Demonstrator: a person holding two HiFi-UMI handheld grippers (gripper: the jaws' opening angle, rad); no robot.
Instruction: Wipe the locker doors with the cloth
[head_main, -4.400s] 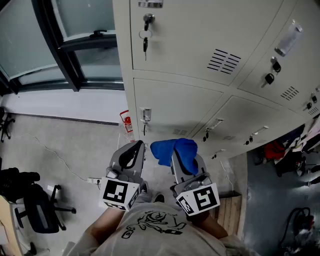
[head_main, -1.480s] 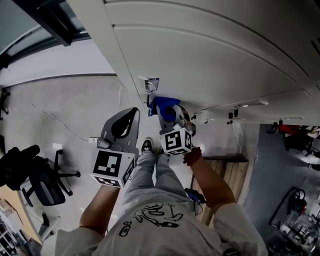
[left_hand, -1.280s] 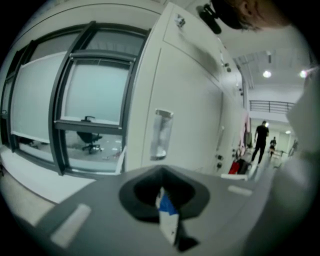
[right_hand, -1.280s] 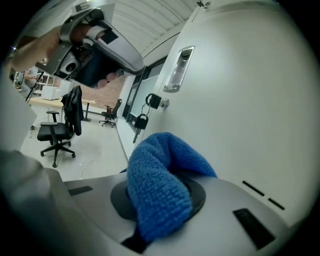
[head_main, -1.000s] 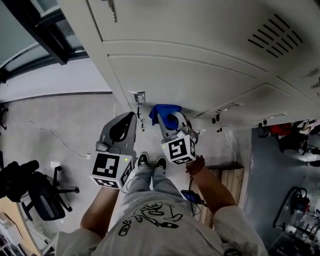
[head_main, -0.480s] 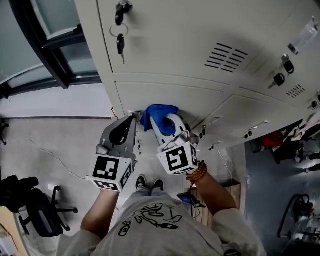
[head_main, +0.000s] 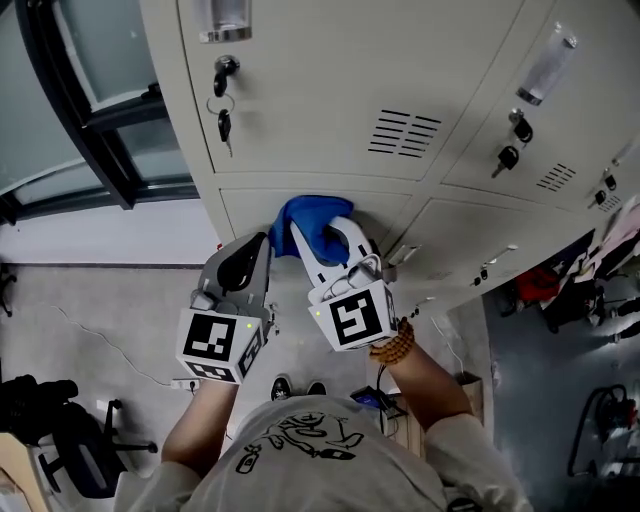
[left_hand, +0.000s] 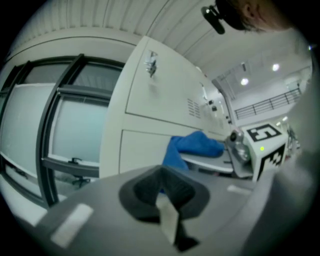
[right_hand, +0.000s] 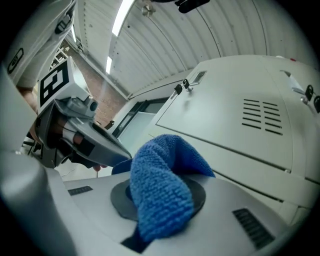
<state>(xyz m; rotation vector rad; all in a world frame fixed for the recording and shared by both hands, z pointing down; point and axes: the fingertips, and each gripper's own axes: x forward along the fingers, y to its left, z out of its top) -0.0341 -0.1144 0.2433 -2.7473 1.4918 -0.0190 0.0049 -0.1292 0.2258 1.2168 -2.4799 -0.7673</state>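
A blue cloth (head_main: 310, 222) is bunched at the tip of my right gripper (head_main: 333, 232), which is shut on it. The cloth presses on the cream locker door (head_main: 248, 207) just under the seam below the upper door (head_main: 320, 90) with vent slots. In the right gripper view the cloth (right_hand: 161, 184) fills the jaws of the right gripper (right_hand: 160, 200), with the vented door (right_hand: 235, 125) beyond. My left gripper (head_main: 260, 243) hangs beside it, off the lockers, shut with nothing held. In the left gripper view its jaws meet at the left gripper (left_hand: 165, 200), and the cloth (left_hand: 192, 146) shows ahead.
Keys (head_main: 222, 110) hang from the upper door's lock, and more keys (head_main: 510, 150) hang on lockers to the right. A dark-framed window (head_main: 95, 130) stands at the left. An office chair (head_main: 40, 420) and a power strip (head_main: 185, 383) are on the floor.
The right gripper has carried the cloth up the lockers, from a low door near the floor to the seam under the vented door. The left gripper rose alongside, still shut.
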